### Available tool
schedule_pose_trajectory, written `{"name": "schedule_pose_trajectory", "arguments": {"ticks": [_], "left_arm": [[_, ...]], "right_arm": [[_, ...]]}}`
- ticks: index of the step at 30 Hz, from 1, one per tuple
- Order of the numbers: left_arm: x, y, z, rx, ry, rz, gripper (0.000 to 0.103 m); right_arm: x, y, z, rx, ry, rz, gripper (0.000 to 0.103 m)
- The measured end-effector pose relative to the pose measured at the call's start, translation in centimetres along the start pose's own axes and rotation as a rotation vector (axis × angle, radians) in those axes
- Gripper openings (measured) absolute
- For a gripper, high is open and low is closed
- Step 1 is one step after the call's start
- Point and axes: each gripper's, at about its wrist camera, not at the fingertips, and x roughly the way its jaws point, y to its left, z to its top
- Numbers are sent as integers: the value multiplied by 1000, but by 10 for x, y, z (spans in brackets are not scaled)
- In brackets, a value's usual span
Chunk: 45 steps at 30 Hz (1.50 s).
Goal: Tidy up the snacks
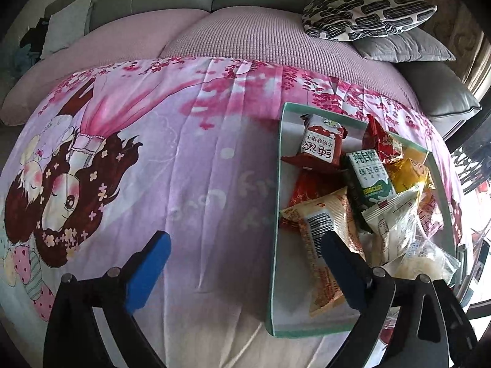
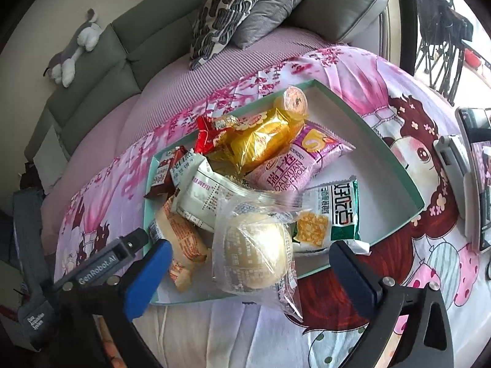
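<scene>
A shallow teal tray point(image 1: 275, 245) lies on a pink cartoon-print cloth point(image 1: 184, 159); it also shows in the right wrist view point(image 2: 396, 156). Several snack packets are piled in it: a red-and-white packet point(image 1: 322, 141), a green biscuit packet point(image 1: 373, 178), a beige barcoded packet point(image 1: 319, 233), a gold packet point(image 2: 260, 138), a pink swiss-roll packet point(image 2: 294, 162), a green corn-snack packet point(image 2: 331, 211) and a clear-bagged bun point(image 2: 257, 251). My left gripper point(image 1: 245, 245) is open and empty over the tray's left edge. My right gripper point(image 2: 248, 251) is open, its fingers either side of the bun.
The cloth covers a pink ottoman in front of a grey-green sofa point(image 2: 101, 70) with a patterned pillow point(image 1: 365, 12) and a grey pillow point(image 1: 399, 46). A plush toy point(image 2: 73, 49) lies on the sofa back. A phone on a stand point(image 2: 472, 168) is at the right.
</scene>
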Motion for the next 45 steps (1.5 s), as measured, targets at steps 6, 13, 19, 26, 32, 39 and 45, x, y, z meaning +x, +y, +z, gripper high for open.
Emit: {"name": "schedule_pose_trajectory", "arguments": {"ticks": [6,13,19,26,32,39,45], "left_arm": [[2,3,0,2,-5,29,103],[6,1,-2,14,22,34,103],[2,-1,-4,50,27,55,103],[-16,15,-3,50,-27,125,103],[-33,30,-9,42,-46,127,103],[-45,50,-24,41,-47,174,103],[-51,66,-34,18,-36,175,103]], "right_arm": [[-1,-2,0,-3,-11,-10,103],[-1,-1,0,-4,-13,-10,103],[-1,1,0,-15,-12,-8,103],[-3,4,-1,-28,-17,6,103],[-2,11,-4,-44,-11,10,103],[-13,23,-11,-75,-33,10,103],[-20,40,-25,-125,-46,15,103]]}}
